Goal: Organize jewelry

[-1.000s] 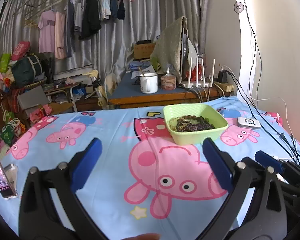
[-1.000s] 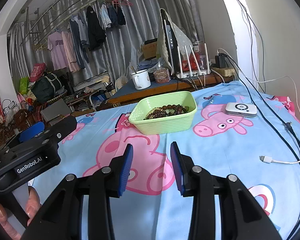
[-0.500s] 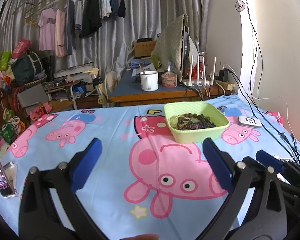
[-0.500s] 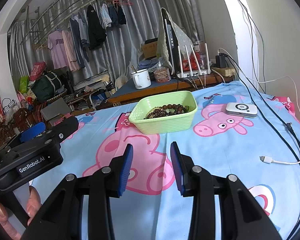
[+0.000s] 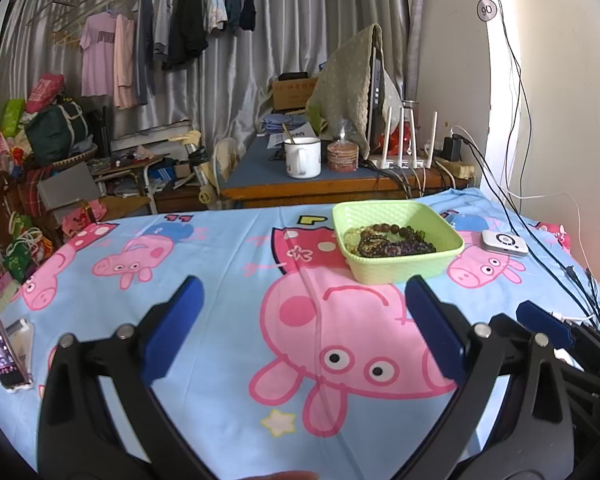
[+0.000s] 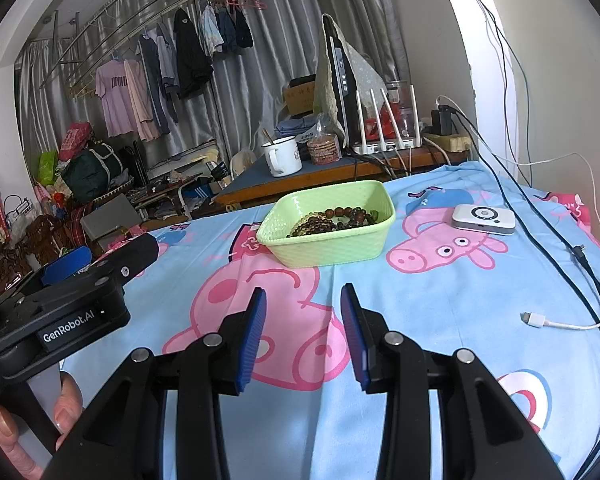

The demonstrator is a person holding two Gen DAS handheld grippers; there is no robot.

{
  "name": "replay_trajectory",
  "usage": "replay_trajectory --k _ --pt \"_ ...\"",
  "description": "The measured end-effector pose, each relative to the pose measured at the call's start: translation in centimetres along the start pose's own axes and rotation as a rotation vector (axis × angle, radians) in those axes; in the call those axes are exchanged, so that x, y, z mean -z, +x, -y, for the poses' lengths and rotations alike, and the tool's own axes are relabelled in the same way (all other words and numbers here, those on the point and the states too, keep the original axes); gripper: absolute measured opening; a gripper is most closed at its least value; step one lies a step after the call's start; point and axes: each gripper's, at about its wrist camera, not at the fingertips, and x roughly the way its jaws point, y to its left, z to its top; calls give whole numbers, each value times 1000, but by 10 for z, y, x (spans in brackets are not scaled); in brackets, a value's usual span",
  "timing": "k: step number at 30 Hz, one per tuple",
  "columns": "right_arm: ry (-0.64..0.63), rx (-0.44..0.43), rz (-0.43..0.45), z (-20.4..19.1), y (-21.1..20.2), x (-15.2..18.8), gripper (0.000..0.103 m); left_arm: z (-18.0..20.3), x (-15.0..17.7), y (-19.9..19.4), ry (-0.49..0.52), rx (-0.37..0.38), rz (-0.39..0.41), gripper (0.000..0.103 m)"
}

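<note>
On a bed sheet printed with pink cartoon pigs: a pale green basket, beaded bracelets heaped inside, dark and amber strands tangled toward the wall farther from the grippers. Nothing of the jewelry outside the basket, as far as visible.

Nearer the camera, the right gripper: blue pads parted to a moderate gap, nothing between them, above the sheet and short of the basket. Straight ahead and slightly left of its centre line, the basket's near wall; long axis of the basket roughly crosswise to the fingers. Seen from the left wrist, the left gripper: spread wide, also empty, with the basket ahead and off toward its right finger. At the lower left of the right wrist view, a hand on the other tool's handle.

Likely the better-placed tool: the right one, more squarely lined up with the beads. Judging from this, a forward reach over the near rim and down into the heap, then a pinch on a single strand. Risk: tangled strands lifting together, or the light basket sliding on the soft sheet. Off to the right, a small white device and a loose white cable, well apart from that path.
</note>
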Motion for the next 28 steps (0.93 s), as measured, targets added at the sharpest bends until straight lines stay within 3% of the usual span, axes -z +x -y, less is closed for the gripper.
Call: replay_trajectory --k 28 --pt "0 17 0 8 4 4 8 3 0 3 -7 16 -16 96"
